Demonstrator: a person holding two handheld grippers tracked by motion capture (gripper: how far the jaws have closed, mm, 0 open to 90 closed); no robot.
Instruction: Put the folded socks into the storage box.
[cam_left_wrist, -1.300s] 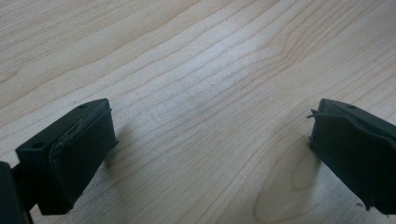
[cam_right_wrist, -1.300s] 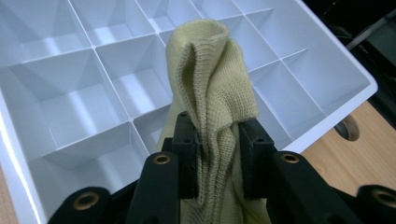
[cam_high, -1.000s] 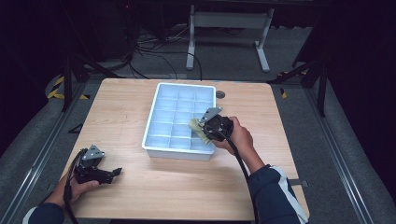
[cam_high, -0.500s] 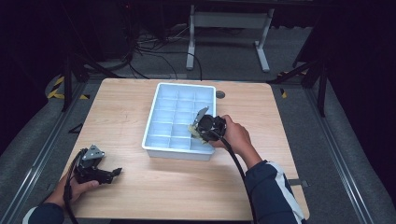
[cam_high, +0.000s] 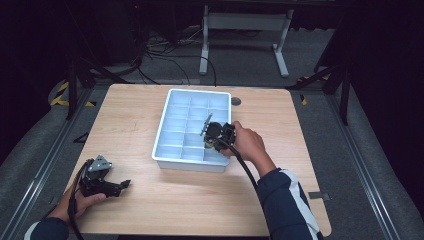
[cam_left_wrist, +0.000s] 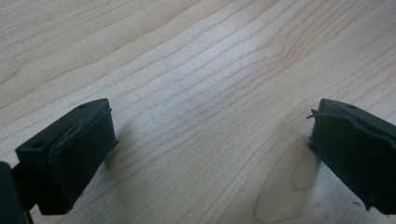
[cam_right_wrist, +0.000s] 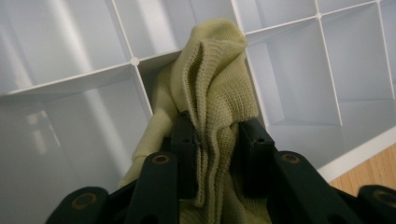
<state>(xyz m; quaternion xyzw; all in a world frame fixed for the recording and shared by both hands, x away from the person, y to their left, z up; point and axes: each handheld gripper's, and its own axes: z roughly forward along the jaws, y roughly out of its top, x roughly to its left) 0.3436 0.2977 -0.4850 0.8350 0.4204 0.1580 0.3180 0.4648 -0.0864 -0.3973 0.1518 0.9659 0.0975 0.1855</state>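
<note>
My right gripper (cam_right_wrist: 217, 135) is shut on a pale yellow-green knitted cloth (cam_right_wrist: 212, 79), which bunches up between the jaws and hangs down over a divider of the white compartment tray (cam_right_wrist: 70, 79). In the high view the right gripper (cam_high: 209, 137) sits over the near right part of the tray (cam_high: 161, 131), tilted down into it. My left gripper (cam_high: 125, 184) rests low over the table's near left corner. Its jaws stand open in the left gripper view (cam_left_wrist: 210, 144), with bare wood (cam_left_wrist: 210, 70) between them.
The wooden table (cam_high: 125, 115) has free room left of the tray and along the front edge. A cable trails from the right gripper back along the sleeve (cam_high: 287, 192). Dark floor, cables and a metal frame (cam_high: 245, 22) lie beyond the far edge.
My right gripper has moved left over the tray and slightly down, carrying the cloth with it. The left gripper has stayed where it was.
</note>
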